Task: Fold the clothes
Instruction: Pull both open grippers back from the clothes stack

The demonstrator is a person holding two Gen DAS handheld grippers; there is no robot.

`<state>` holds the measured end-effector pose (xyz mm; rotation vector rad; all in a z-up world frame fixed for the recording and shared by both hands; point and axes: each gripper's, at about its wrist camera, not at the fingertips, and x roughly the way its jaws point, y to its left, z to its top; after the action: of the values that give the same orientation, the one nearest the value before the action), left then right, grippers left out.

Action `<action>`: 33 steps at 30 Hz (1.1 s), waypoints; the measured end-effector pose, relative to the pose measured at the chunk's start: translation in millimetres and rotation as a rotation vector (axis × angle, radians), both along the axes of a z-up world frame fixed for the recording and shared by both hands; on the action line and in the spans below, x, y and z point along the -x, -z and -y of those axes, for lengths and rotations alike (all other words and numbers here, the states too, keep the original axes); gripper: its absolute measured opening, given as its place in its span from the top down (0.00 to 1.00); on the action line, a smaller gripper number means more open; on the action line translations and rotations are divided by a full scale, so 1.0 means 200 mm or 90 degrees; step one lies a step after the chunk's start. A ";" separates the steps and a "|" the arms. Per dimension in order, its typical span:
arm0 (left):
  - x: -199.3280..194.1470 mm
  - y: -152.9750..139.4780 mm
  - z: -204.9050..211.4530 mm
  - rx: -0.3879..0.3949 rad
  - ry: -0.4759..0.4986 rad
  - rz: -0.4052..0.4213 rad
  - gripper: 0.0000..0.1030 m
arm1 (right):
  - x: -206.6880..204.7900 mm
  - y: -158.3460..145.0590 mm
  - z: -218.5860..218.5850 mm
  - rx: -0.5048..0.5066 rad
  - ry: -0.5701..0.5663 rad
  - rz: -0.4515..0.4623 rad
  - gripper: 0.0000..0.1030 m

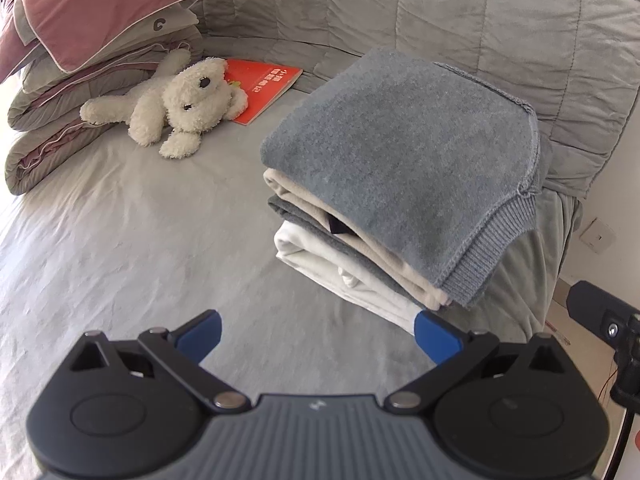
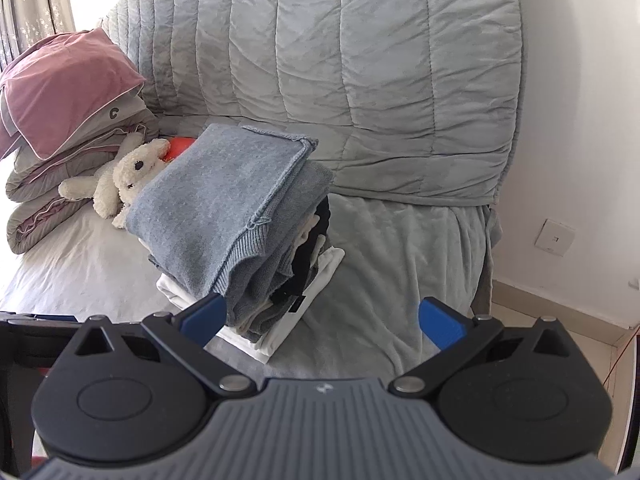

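Observation:
A stack of folded clothes sits on the grey bed. A blue-grey knit sweater (image 1: 400, 160) lies on top, over a beige garment (image 1: 304, 196), a grey one and a white one (image 1: 340, 276). The stack also shows in the right wrist view, with the sweater (image 2: 216, 200) on top and white fabric (image 2: 304, 304) at the bottom. My left gripper (image 1: 318, 336) is open and empty, just in front of the stack. My right gripper (image 2: 324, 322) is open and empty, at the stack's near right corner.
A white plush dog (image 1: 180, 100) lies beside a red book (image 1: 264, 88) and a pile of folded pink and grey bedding (image 1: 80, 60). A quilted grey cover (image 2: 360, 80) drapes the headboard. The wall with a socket (image 2: 554, 238) is to the right.

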<state>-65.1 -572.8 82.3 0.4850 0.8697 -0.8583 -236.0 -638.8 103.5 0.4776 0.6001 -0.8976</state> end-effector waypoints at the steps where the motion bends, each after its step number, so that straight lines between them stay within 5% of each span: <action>1: 0.00 0.00 0.00 -0.001 0.001 0.000 0.01 | 0.00 0.00 0.00 -0.002 0.001 -0.001 0.00; 33: 0.00 -0.02 -0.03 -0.013 0.007 -0.009 0.01 | -0.02 -0.04 -0.04 -0.007 -0.001 -0.025 0.00</action>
<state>-65.4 -567.7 87.1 0.5030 0.8897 -0.8643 -231.9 -630.1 111.0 0.4697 0.6414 -0.9046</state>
